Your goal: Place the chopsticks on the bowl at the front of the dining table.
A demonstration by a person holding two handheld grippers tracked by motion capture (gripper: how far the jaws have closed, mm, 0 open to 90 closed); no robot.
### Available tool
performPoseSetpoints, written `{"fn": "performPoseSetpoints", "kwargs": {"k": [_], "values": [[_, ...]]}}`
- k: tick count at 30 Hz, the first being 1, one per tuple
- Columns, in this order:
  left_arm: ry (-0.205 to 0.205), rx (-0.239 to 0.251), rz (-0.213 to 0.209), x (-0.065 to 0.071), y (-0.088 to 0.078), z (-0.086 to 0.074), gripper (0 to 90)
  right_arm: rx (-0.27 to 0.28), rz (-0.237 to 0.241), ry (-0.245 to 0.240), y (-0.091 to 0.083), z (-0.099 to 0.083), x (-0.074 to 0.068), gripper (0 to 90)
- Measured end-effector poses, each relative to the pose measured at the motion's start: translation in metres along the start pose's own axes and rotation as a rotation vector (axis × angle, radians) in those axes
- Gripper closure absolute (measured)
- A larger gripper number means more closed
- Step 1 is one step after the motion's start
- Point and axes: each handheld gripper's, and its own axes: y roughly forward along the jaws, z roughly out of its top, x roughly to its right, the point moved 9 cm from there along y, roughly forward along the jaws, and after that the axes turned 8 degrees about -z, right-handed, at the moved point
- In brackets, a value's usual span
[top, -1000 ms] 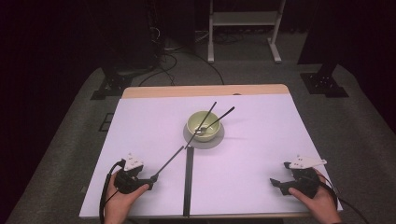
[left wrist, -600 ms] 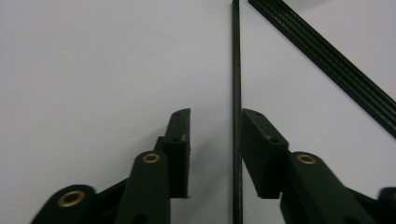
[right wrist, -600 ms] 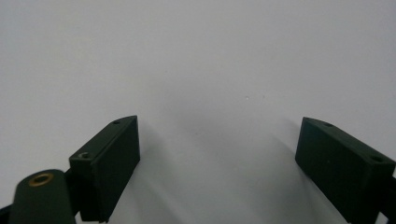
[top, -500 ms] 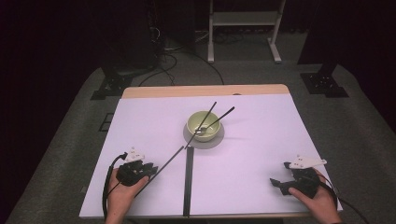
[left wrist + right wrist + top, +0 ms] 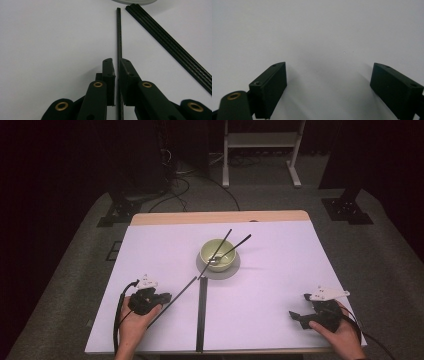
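A thin black rod [image 5: 182, 287] lies slantwise on the white table [image 5: 280, 270], its far end close to the grey plate [image 5: 202, 269] that carries a green bowl [image 5: 217, 254]. My left gripper [image 5: 165, 297] sits at the near left. Its jaws have just been closing, and they now pinch the rod [image 5: 119, 32], which runs out ahead between the left gripper's [image 5: 115, 61] pads. My right gripper [image 5: 295, 316] rests at the near right. In the right gripper view the gripper [image 5: 329, 65] stands wide open over bare table with nothing between its fingers.
Two black sticks [image 5: 226, 237] lean out of the bowl toward the far right. A flat black strip [image 5: 201, 315] runs from the plate to the table's near edge, just right of the rod [image 5: 170, 45]. Cables and stand legs are on the floor behind.
The left gripper's jaws have closed from wide apart onto the thin rod, and the left hand has edged slightly forward. The right hand has kept still.
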Motion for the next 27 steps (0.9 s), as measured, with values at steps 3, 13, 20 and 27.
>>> {"fn": "performPoseSetpoints", "kwargs": {"k": [3, 13, 20, 27], "values": [[0.004, -0.005, -0.008, 0.001, 0.003, 0.001, 82.5, 0.0, 0.0, 0.0, 0.0, 0.0, 0.0, 12.2], [0.012, -0.015, -0.013, 0.006, 0.012, 0.007, 81.5, 0.0, 0.0, 0.0, 0.0, 0.0, 0.0, 12.2], [0.021, -0.028, 0.0, 0.004, 0.019, 0.006, 79.8, 0.0, 0.0, 0.0, 0.0, 0.0, 0.0, 12.2], [0.034, -0.048, 0.015, 0.006, 0.023, 0.004, 79.8, 0.0, 0.0, 0.0, 0.0, 0.0, 0.0, 12.2]]}}
